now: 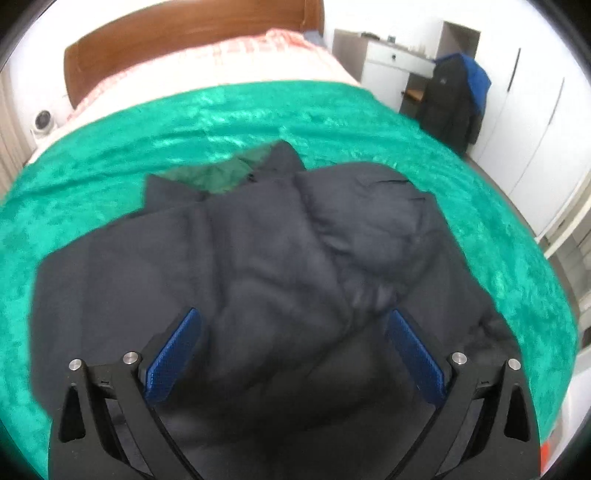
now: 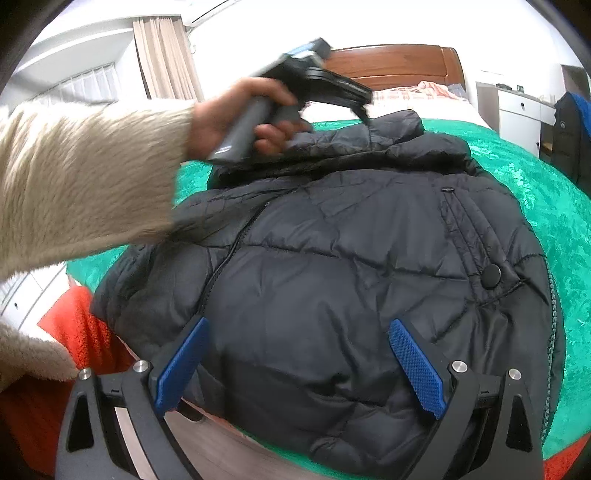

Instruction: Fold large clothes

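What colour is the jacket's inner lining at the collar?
Green lining, on the dark jacket; clearest in the left wrist view.

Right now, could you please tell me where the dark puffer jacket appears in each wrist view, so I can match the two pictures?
Left wrist view: the dark puffer jacket fills the centre and lower half, spread on the green blanket, collar toward the headboard.
Right wrist view: the jacket fills the centre and lower right, its snap button placket at right.
Shared landmark: the wooden headboard at the top of both views.
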A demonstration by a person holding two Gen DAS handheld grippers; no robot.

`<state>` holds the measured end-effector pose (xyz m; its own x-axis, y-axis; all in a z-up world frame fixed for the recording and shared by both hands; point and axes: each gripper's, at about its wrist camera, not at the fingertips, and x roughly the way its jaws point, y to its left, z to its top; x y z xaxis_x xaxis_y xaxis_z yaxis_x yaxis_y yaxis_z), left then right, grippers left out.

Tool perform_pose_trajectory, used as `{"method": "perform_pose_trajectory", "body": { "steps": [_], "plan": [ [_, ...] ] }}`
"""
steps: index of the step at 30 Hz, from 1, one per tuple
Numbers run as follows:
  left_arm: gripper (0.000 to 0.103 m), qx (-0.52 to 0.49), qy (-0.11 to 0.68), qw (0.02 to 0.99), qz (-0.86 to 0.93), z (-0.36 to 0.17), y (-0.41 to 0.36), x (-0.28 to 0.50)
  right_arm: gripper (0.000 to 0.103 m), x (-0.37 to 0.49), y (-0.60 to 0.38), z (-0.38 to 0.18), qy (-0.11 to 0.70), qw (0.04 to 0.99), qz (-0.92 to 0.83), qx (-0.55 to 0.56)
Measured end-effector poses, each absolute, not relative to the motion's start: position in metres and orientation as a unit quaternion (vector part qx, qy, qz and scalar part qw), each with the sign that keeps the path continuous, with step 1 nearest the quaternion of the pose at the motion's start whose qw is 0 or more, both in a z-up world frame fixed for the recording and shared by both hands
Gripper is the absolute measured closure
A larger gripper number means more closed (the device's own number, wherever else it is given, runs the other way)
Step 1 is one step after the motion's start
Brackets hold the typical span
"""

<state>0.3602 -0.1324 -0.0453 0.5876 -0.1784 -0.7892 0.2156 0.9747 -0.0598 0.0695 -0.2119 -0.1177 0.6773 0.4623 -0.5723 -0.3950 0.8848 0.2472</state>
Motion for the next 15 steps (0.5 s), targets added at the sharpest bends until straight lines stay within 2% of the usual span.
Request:
{"method": "perform_pose_trajectory", "body": {
  "steps": [7,15],
  "plan": [
    [0.001,0.009,0.442,0.893,-0.084,-0.034,-0.074,0.297,0.006,0.07,-0.212,-0.118,0.326,0.914,0.236,0.055],
    [0.001,0.032,0.455,0.889,-0.036,-0.048,-0.026,0.218,0.006,0.07,-0.211,-0.118,0.325,0.915,0.234,0.052]
  ]
}}
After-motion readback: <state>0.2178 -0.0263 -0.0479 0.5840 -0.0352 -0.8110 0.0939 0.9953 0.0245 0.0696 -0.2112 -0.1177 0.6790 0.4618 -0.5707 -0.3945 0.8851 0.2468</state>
